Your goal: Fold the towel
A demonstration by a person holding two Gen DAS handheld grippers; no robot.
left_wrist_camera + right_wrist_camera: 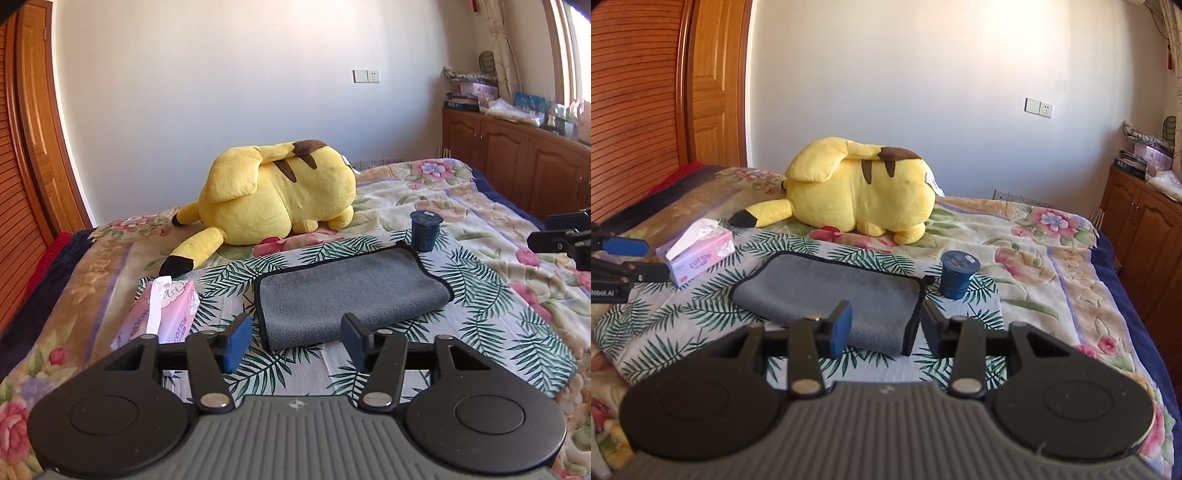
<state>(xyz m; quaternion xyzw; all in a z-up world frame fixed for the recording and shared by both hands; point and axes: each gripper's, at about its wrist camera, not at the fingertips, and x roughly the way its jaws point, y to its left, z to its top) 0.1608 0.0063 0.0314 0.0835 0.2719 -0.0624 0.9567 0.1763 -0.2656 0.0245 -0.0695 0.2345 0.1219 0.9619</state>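
Pink tissue box (701, 258) spills tissue; folded towel (827, 299) lies free; both fingers (240, 341) apart.

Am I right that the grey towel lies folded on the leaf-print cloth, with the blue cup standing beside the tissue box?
Not quite. The blue cup stands at the grey towel's far right corner; the tissue box lies off its left end, as the right wrist view shows. The rest holds.

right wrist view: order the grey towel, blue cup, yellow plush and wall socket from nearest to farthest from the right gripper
From the right gripper:
1. Grey towel, folded, just ahead of the fingers.
2. Blue cup, ahead to the right, past the towel's corner.
3. Yellow plush, farther up the bed, left of centre.
4. Wall socket, on the back wall, upper right.
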